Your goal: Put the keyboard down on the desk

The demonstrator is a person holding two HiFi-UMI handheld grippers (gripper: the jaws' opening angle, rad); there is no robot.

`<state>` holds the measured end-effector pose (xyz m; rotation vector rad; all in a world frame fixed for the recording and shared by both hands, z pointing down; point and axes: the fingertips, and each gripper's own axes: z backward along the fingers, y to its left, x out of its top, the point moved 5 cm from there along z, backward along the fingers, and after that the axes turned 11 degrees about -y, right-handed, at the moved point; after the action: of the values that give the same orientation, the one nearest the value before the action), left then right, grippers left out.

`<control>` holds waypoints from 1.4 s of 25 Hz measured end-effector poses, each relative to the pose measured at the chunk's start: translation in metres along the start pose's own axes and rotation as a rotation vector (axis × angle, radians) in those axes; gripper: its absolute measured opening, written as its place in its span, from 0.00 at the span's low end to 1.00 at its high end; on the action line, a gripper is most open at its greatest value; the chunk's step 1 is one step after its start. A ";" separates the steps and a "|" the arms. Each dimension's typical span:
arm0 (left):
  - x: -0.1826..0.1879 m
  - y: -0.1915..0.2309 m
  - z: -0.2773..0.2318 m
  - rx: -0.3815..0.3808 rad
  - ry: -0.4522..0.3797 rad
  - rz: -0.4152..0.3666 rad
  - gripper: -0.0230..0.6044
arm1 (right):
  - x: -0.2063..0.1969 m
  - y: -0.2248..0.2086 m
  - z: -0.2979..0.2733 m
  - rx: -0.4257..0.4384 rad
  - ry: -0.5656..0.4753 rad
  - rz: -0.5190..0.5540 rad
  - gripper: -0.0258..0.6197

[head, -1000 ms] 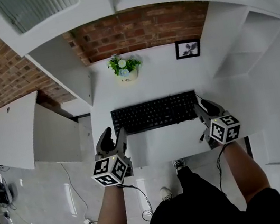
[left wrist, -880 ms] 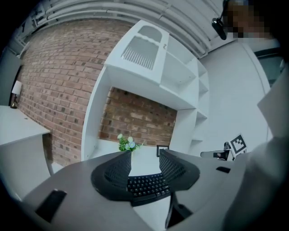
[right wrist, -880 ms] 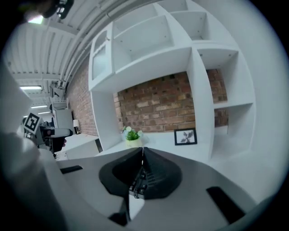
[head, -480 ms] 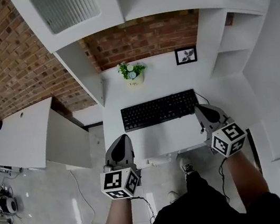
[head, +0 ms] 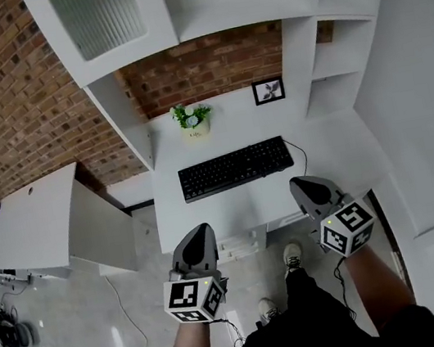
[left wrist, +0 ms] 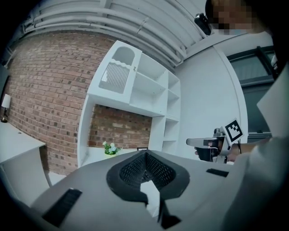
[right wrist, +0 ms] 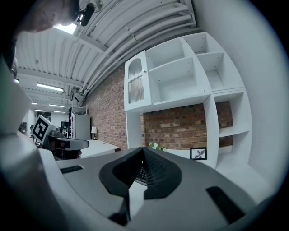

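The black keyboard [head: 235,168] lies flat on the white desk [head: 231,207], with its cable running off its right end. Neither gripper touches it. My left gripper [head: 198,236] hangs off the desk's front edge at the lower left, jaws shut with nothing in them. My right gripper [head: 301,186] is over the desk's front right corner, also shut and empty. In the left gripper view my left gripper [left wrist: 145,155] points at the shelf unit, and the right one shows at the side. In the right gripper view a bit of the keyboard [right wrist: 141,173] shows behind the closed right gripper [right wrist: 143,154].
A small potted plant [head: 192,120] and a framed picture [head: 268,90] stand at the back of the desk against the brick wall. White shelves [head: 323,67] rise on the right and above. A second white table [head: 30,222] stands to the left. Cables lie on the floor.
Both grippers have let go of the keyboard's ends, shut, and drawn back toward me. The keyboard stays lying on the desk.
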<state>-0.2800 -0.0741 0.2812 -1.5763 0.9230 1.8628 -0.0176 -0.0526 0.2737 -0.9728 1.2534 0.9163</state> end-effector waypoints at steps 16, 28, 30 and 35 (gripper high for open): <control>-0.016 -0.070 0.039 0.001 0.017 -0.002 0.06 | 0.003 0.020 0.071 0.070 0.031 -0.024 0.07; -0.017 -0.165 0.089 0.092 0.030 -0.021 0.07 | 0.013 0.013 0.162 0.166 0.027 -0.065 0.07; -0.019 -0.181 0.097 0.096 0.034 -0.038 0.07 | 0.012 0.010 0.178 0.176 0.035 -0.078 0.07; -0.020 -0.209 0.116 0.106 0.037 -0.062 0.07 | 0.008 0.006 0.204 0.186 0.036 -0.112 0.07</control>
<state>-0.1894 0.1482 0.2770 -1.5621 0.9615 1.7196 0.0440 0.1426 0.2768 -0.9050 1.2768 0.6847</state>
